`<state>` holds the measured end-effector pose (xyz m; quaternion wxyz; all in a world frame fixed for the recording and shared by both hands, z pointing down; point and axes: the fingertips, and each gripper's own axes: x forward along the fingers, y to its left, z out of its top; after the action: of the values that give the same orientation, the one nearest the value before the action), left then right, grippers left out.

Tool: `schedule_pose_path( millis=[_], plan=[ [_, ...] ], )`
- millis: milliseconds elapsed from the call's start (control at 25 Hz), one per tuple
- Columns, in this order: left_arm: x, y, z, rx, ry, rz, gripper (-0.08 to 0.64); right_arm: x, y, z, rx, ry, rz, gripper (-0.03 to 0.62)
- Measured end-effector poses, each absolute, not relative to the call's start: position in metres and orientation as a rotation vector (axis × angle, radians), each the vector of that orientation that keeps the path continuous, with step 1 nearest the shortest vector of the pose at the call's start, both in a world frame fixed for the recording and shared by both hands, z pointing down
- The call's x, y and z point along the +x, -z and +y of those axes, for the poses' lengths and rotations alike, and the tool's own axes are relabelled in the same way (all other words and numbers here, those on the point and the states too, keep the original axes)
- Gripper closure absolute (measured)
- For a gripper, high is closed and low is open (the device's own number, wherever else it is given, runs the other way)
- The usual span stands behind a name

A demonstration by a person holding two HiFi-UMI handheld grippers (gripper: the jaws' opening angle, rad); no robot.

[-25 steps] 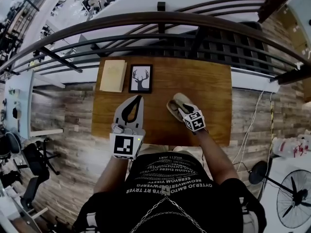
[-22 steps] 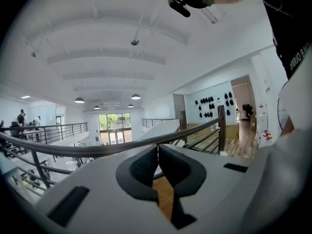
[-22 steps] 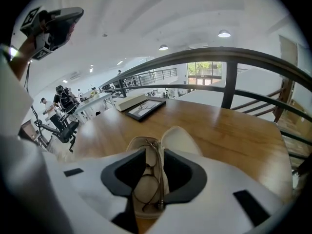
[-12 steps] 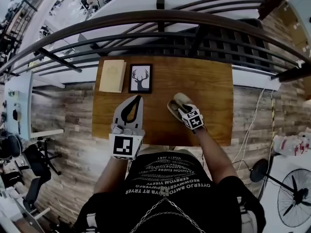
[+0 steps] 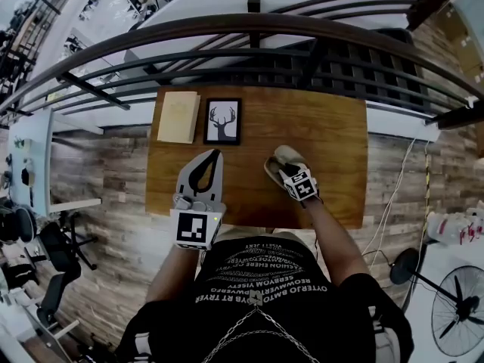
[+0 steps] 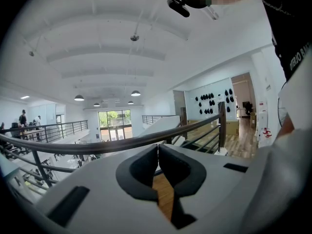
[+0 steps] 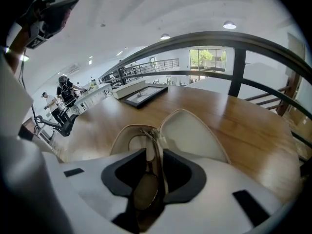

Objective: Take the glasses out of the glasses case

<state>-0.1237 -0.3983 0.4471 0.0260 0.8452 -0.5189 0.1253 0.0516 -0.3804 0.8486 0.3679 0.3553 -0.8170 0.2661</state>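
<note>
Beige glasses case [image 7: 195, 135] lay open by the table's [image 5: 325, 142] near edge; right gripper [image 7: 155, 155] clamped the glasses [image 7: 144, 189] there; left gripper [image 6: 158, 152] tilted upward, jaws together, empty.

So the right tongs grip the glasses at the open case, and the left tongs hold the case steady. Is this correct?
Not quite. The left tongs hold nothing: the left gripper view shows them shut with only air between, and the head view shows them apart from the glasses case. The right tongs do grip the glasses at the open case.
</note>
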Motion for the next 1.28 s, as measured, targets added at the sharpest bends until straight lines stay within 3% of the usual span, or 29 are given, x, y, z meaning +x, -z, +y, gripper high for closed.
schedule_pose_path(
  millis=[80, 120, 1280],
  plan=[
    [-0.124, -0.447, -0.399, 2.616, -0.392, -1.597, 0.531, 0.055, -0.853, -0.381, 0.924, -0.669, -2.053, 0.552],
    [-0.123, -0.447, -0.399, 2.619, -0.39, -1.593, 0.532, 0.057, -0.855, -0.381, 0.927, -0.668, -2.039, 0.555],
    [-0.103, -0.43, -0.358, 2.65, -0.337, -1.607, 0.532, 0.078, -0.786, -0.371, 1.036, -0.726, -2.179, 0.565]
  ],
)
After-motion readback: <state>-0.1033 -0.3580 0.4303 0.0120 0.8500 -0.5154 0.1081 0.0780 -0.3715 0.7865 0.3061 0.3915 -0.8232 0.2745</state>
